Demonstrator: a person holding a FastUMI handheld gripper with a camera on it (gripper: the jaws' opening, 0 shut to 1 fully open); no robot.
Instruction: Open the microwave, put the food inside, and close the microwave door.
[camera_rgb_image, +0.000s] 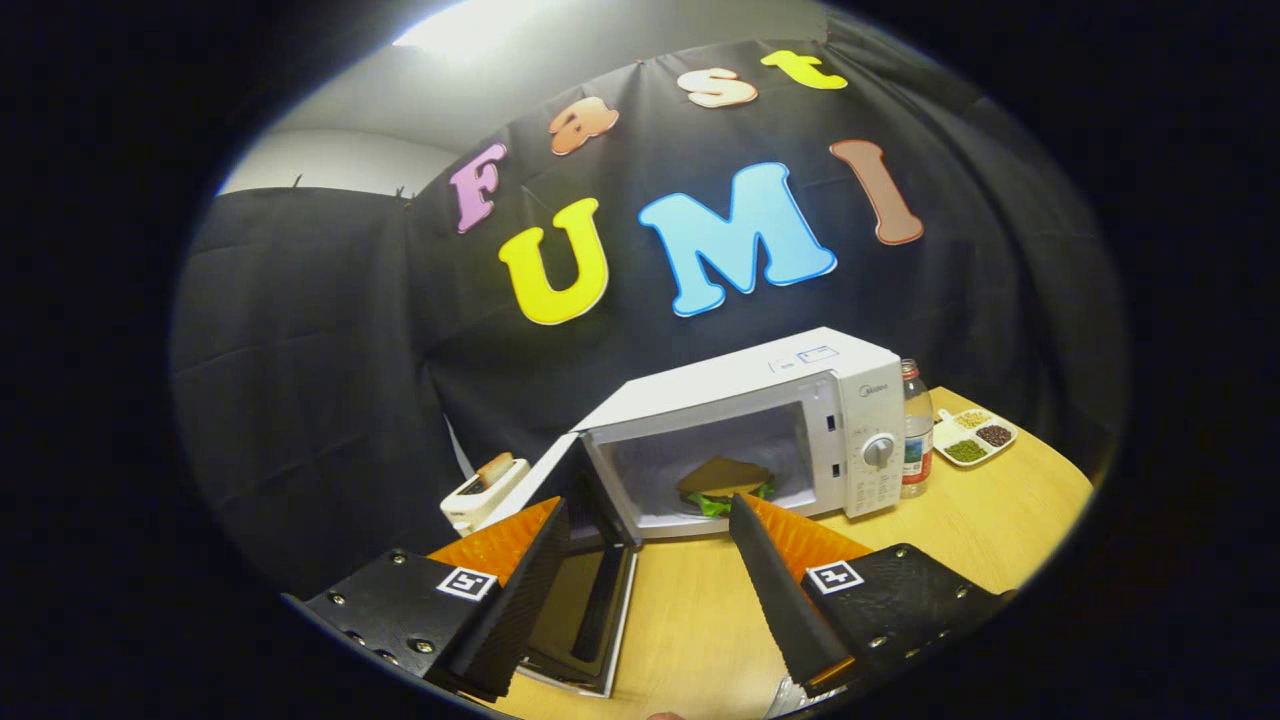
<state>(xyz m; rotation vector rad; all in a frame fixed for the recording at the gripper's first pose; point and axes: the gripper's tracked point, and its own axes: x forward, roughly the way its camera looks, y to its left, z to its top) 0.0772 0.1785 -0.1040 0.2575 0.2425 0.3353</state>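
My claw (650, 525) stands spread and empty, the swung-out microwave door (585, 590) just beside its left finger (rigid, hinged, light; push its free edge, I judge), sandwich (725, 485) already inside the microwave (790, 400).

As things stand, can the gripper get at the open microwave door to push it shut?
Probably yes. The gripper is open and holds nothing, and the door swings out between its fingers with nothing in the way. The sandwich already sits inside the microwave.
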